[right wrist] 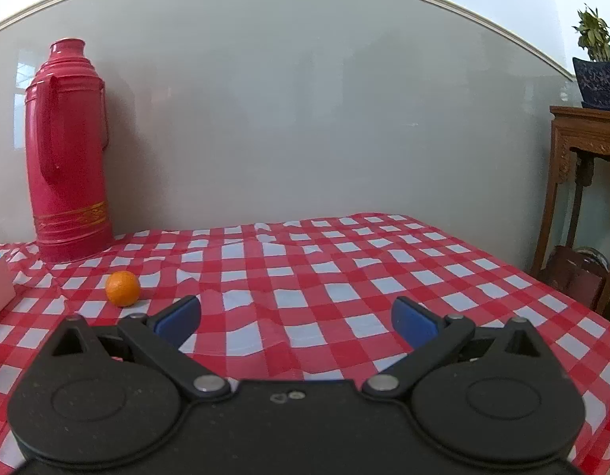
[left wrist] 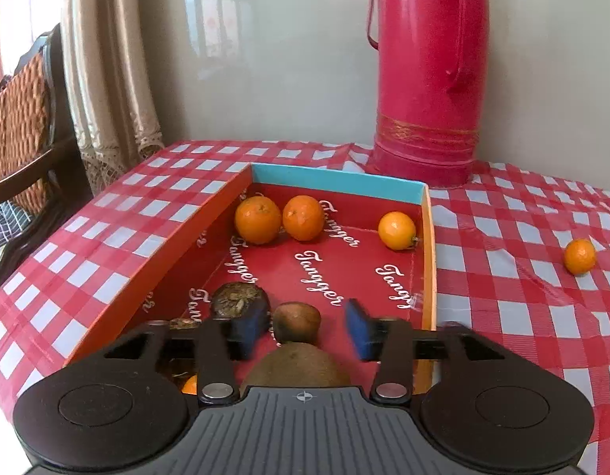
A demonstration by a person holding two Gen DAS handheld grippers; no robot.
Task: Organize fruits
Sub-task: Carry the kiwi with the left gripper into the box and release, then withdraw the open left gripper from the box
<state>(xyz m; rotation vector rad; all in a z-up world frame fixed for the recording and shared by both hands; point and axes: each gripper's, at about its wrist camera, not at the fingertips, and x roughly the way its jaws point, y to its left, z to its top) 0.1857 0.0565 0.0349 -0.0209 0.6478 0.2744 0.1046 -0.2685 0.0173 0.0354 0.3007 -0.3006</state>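
Inside, round glossy oranges [left wrist: 257, 220] dot lettered cardboard box [left wrist: 428, 237].

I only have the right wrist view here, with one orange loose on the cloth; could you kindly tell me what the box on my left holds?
Observer: The box holds three oranges along its far end; the nearest to you sits by the right wall.
Operator: Thank you. Is there anything besides oranges in it?
Observer: Yes, brown fruits lie at the near end, among them a kiwi right under the left tool.
Operator: Is that tool gripping anything?
Observer: No, its pads stand apart either side of a small brown fruit without pressing on it.
Operator: And the loose orange?
Observer: That loose orange lies on the tablecloth outside the box, to its right.
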